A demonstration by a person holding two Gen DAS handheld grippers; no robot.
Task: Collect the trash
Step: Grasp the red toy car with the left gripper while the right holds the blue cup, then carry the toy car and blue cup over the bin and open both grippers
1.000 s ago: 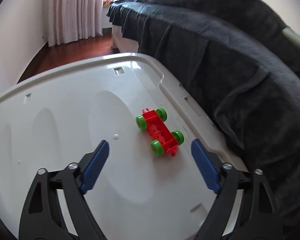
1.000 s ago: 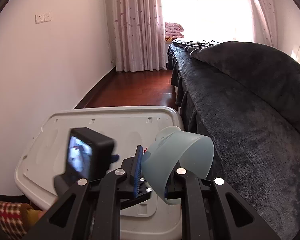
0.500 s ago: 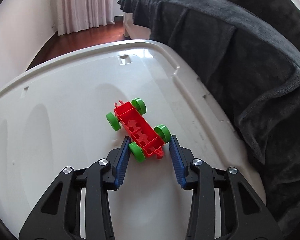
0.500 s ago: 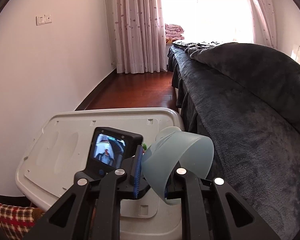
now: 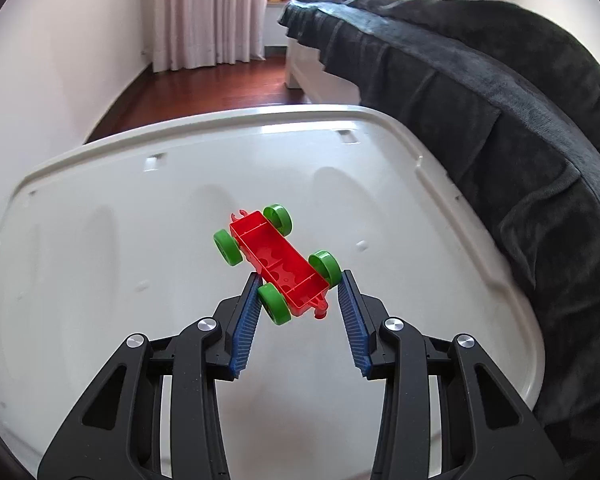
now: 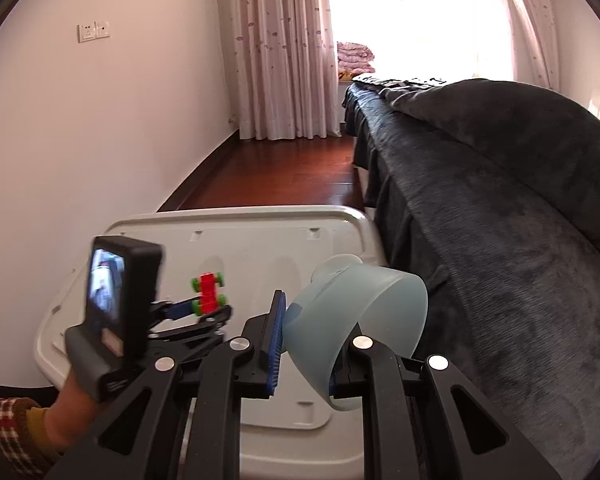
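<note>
A red toy car chassis [image 5: 278,264] with green wheels is held in my left gripper [image 5: 300,284], which is shut on its near end and lifts it tilted above the white plastic lid [image 5: 140,216]. The toy [image 6: 209,289] and the left gripper [image 6: 204,312] also show in the right wrist view. My right gripper [image 6: 306,344] is shut on a pale blue translucent plastic cup [image 6: 360,320], held on its side above the lid's near right part [image 6: 276,432].
A bed with a dark grey blanket [image 5: 480,92] runs along the right of the lid. A white wall [image 6: 100,140] stands on the left. Dark wood floor [image 6: 284,176] and pink curtains [image 6: 284,48] lie beyond.
My left gripper moved in on the toy car, closed on it and lifted it off the lid. My right gripper has kept still with the cup.
</note>
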